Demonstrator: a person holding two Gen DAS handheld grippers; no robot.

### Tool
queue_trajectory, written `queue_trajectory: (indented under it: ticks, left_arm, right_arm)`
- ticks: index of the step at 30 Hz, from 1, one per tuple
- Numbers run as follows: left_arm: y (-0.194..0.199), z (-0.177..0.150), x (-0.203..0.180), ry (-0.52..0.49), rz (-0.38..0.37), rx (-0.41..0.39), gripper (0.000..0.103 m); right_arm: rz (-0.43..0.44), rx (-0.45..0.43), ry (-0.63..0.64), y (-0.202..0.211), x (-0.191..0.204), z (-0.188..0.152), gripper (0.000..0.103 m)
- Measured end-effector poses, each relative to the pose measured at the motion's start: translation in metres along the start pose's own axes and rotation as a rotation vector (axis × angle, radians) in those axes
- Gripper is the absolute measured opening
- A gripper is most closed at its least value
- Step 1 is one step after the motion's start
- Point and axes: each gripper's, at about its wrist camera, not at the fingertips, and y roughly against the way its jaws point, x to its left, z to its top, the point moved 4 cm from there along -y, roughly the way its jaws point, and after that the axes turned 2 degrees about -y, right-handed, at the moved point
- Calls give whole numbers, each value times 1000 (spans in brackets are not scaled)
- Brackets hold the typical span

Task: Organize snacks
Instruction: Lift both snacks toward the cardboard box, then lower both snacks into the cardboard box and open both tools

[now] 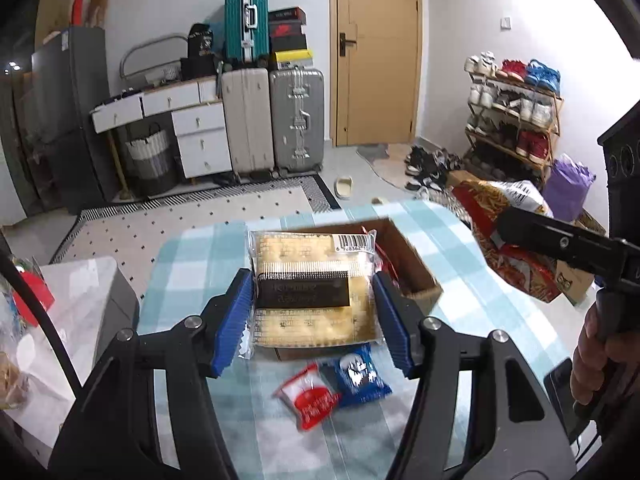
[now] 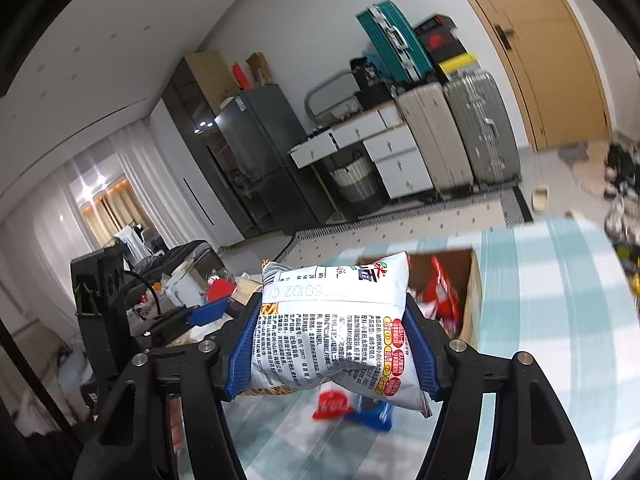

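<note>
Left wrist view, nearest first: my left gripper (image 1: pixel 314 312) was clamped on a flat clear-wrapped packet of pale yellow crackers with a black label (image 1: pixel 312 284), blue pads pressing both long edges, so the packet hung level and broadside to the lens. I judged that grip suited a thin, rigid packet, which would slip if pinched by a corner.

Below it, on the teal-and-white checked tablecloth (image 1: pixel 480 280), lay a small red-and-white sachet (image 1: pixel 310 398) touching a small blue-and-white sachet (image 1: pixel 360 378), neither yet collected. Just beyond the crackers stood an open brown cardboard box (image 1: pixel 412 264), red wrappers showing inside; I took it for the collecting container, which explained why the packet was carried over its near edge.

Right wrist view: my right gripper (image 2: pixel 334 348) was closed on a puffy white printed snack bag (image 2: pixel 336 328), squeezed across its middle so the film buckled. The bag hung above the cloth, short of the same box (image 2: pixel 474 300), apparently waiting its turn. From the left camera the bag's red front (image 1: pixel 508 248) appeared to the right of the box.

Farther off stood suitcases (image 1: pixel 272 120), a white drawer unit (image 1: pixel 200 132), a wooden door (image 1: pixel 376 52) and a shoe rack (image 1: pixel 516 116).
</note>
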Motion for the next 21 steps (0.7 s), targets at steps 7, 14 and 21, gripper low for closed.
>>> queue_trajectory:
  ticks: [7,14,21]
  left_arm:
    - [-16,32,7,31,-16,29,58]
    - [-56,55,16,79,-6,89,58]
    - [-96,71,27,110,-25,140,58]
  right_arm:
    - [-26,4,53,-15,9,34,66]
    - [-23,22,82,-37,11,58,66]
    - [-67,50,81,-62,0,65,66]
